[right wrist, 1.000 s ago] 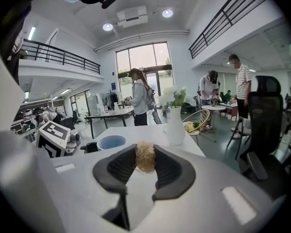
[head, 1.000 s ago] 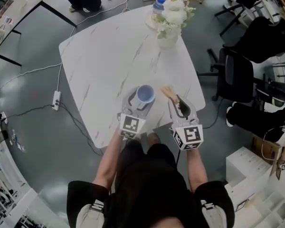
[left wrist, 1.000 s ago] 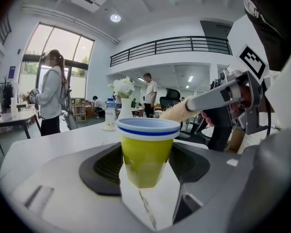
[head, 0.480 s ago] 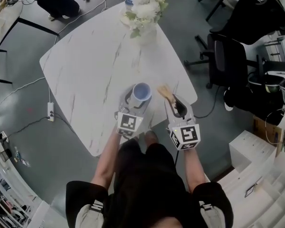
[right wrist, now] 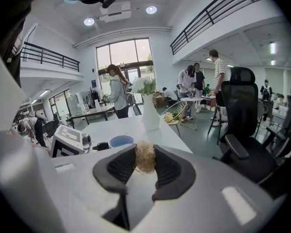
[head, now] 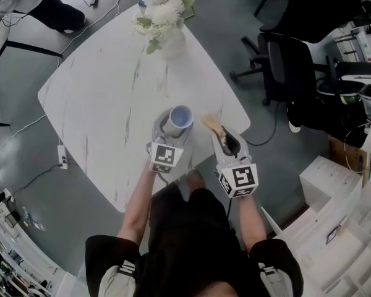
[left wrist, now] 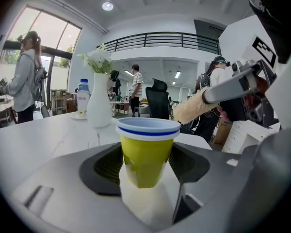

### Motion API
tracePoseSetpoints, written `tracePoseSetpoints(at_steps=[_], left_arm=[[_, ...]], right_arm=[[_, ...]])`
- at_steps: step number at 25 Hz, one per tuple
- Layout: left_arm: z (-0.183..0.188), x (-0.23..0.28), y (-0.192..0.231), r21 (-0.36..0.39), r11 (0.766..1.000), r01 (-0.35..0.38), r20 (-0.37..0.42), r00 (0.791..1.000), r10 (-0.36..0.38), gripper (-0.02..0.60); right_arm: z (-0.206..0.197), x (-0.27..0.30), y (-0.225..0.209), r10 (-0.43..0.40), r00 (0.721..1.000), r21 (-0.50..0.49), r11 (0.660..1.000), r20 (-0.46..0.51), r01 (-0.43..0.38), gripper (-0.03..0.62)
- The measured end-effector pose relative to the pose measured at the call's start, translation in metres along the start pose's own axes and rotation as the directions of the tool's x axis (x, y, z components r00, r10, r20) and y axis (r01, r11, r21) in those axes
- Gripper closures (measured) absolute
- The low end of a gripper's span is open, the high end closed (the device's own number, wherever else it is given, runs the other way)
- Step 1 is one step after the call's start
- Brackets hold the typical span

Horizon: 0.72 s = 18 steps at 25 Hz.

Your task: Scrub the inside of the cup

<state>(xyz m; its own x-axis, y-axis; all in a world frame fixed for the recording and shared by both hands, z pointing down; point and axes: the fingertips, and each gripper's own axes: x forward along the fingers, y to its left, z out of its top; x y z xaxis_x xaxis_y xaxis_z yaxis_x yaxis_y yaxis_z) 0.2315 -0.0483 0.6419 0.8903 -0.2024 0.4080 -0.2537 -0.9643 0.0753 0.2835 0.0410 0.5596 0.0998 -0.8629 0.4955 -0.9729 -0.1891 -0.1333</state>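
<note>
Compared with a second ago, the white table (head: 105, 98) and the vase (head: 171, 43) are seen shifted toward the upper left of the head view, while both grippers are kept near the middle of that view, above the table's near corner, with the same things in their jaws. The cup (head: 180, 116) is pinched by the left gripper (head: 171, 127), one black pad pressed on each side of it. The brush (head: 211, 125) is clamped by the right gripper (head: 226, 142), just beside the cup and to its right. From the head view only the pale blue inside of the cup is shown. Its outside is given by the left gripper view: a smooth yellow-green wall that narrows downward, under a white rim with a thin blue band. In that same view the brush head is seen at the right, near the cup's rim but apart from it, as a fuzzy straw-coloured cylinder on a grey stem. In the right gripper view the brush is met end-on, as a small woolly tuft squeezed between the ribbed black pads, and the cup's blue mouth is seen behind it to the left. The table top is marble-like, white with thin grey veins and rounded corners. The vase is white and smooth, and white flowers (head: 162, 11) are held in it.
</note>
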Motion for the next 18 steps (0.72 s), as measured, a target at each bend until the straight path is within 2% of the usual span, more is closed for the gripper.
tracePoseSetpoints(at_steps=[8, 18], left_arm=[[-0.019, 0.015, 0.002, 0.023, 1.0, -0.013, -0.042, 0.999, 0.014, 0.276], [-0.018, 0.019, -0.002, 0.017, 1.0, -0.002, -0.035, 0.999, 0.003, 0.27]], right_arm=[[-0.008, 0.003, -0.008, -0.014, 1.0, 0.027, 1.0, -0.003, 0.014, 0.488], [-0.015, 0.003, -0.012, -0.008, 1.0, 0.037, 0.999, -0.015, 0.008, 0.489]])
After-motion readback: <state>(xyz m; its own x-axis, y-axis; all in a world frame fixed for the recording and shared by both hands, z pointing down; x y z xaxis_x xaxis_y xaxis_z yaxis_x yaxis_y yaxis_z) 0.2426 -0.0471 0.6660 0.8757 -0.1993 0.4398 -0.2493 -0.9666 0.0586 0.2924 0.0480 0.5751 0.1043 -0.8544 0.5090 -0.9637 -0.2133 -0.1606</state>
